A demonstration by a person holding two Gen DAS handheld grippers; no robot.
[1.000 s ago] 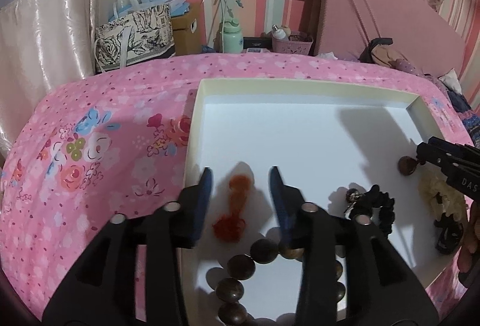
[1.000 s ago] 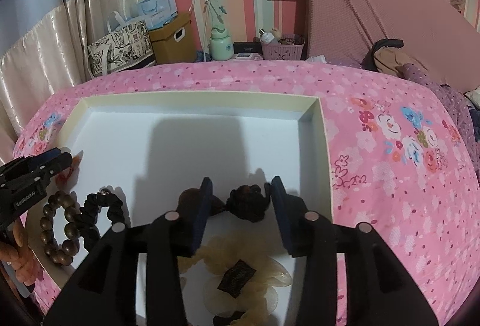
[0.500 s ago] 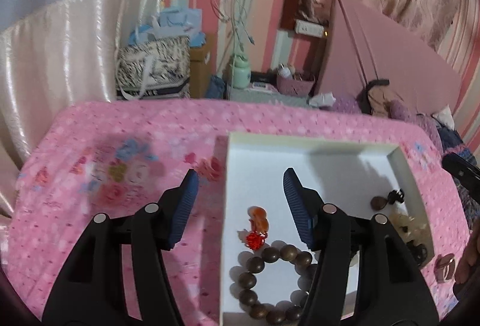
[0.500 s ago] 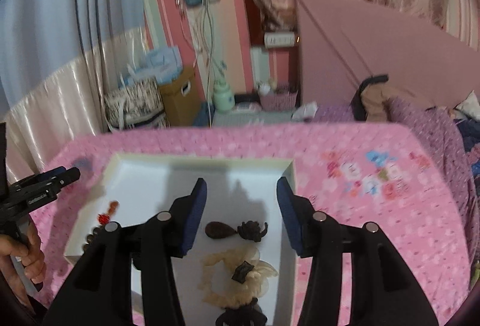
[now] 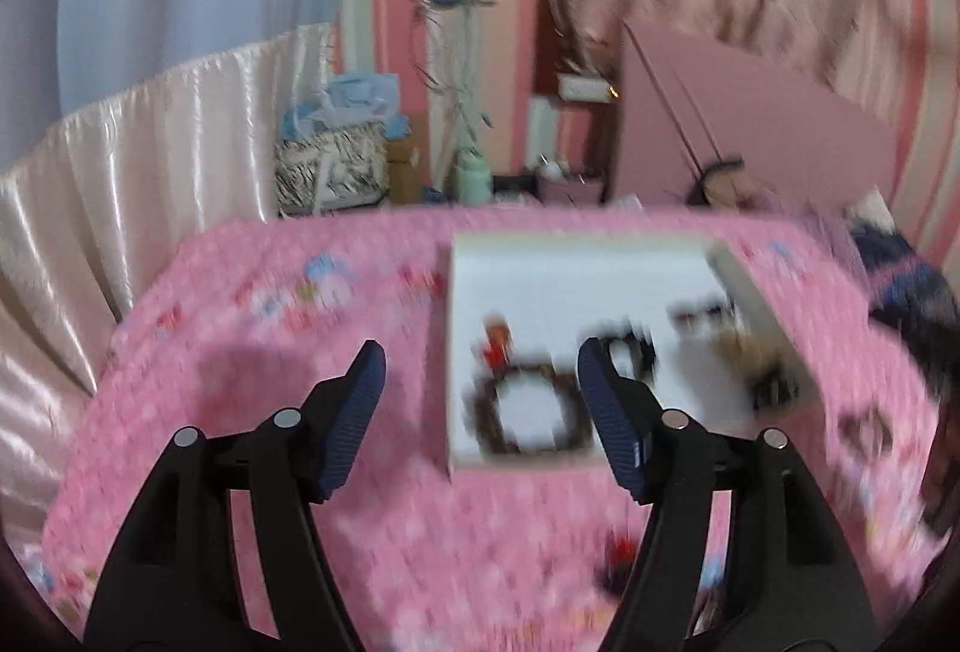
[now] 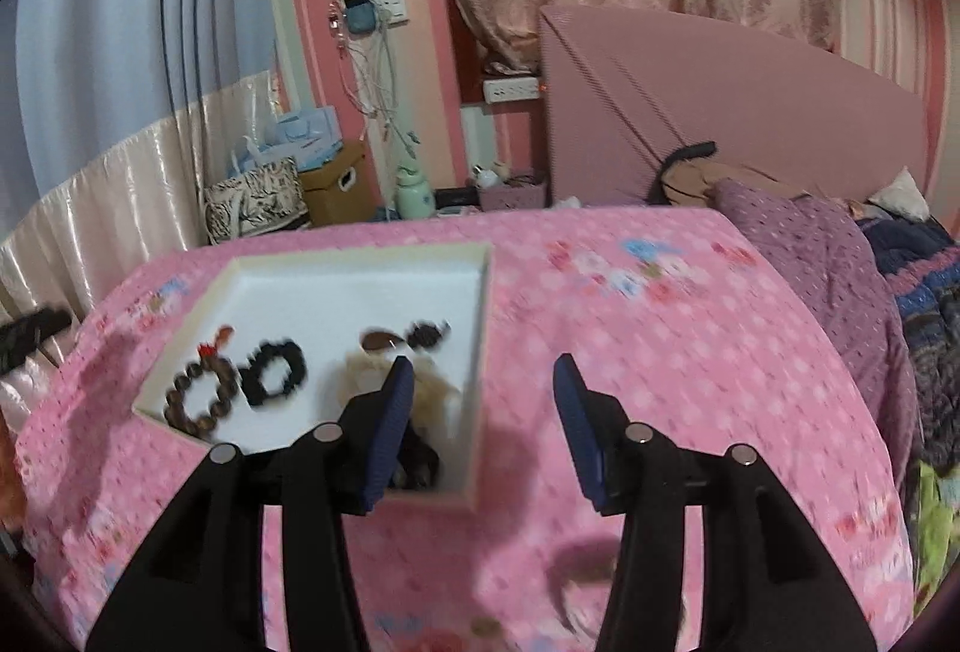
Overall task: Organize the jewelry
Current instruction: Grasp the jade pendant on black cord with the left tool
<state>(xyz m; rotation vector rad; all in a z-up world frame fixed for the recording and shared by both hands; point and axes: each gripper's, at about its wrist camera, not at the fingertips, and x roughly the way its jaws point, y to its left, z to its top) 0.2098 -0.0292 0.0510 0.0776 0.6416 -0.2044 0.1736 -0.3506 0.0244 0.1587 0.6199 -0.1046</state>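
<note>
A white tray [image 6: 360, 286] lies on the pink floral bedspread; it also shows, blurred, in the left wrist view [image 5: 576, 274]. In it lie a brown bead bracelet [image 6: 198, 397], a black scrunchie [image 6: 276, 367], an orange charm [image 6: 221, 337], a cream scrunchie [image 6: 432, 388] and dark hair clips [image 6: 426, 334]. My left gripper [image 5: 477, 400] is open and empty, high above the tray's near left corner. My right gripper [image 6: 483, 415] is open and empty, above the tray's right rim.
The pink bedspread [image 6: 660, 352] spreads around the tray. A folded purple blanket [image 6: 828, 262] and clothes lie at the right. Bags, a box [image 6: 333, 184] and a green bottle [image 6: 414, 193] stand beyond the bed. A small dark item [image 5: 618, 562] lies on the bedspread near me.
Both grippers have pulled back and up from the tray and opened wider. The jewelry stays in the tray. The left view is now motion-blurred.
</note>
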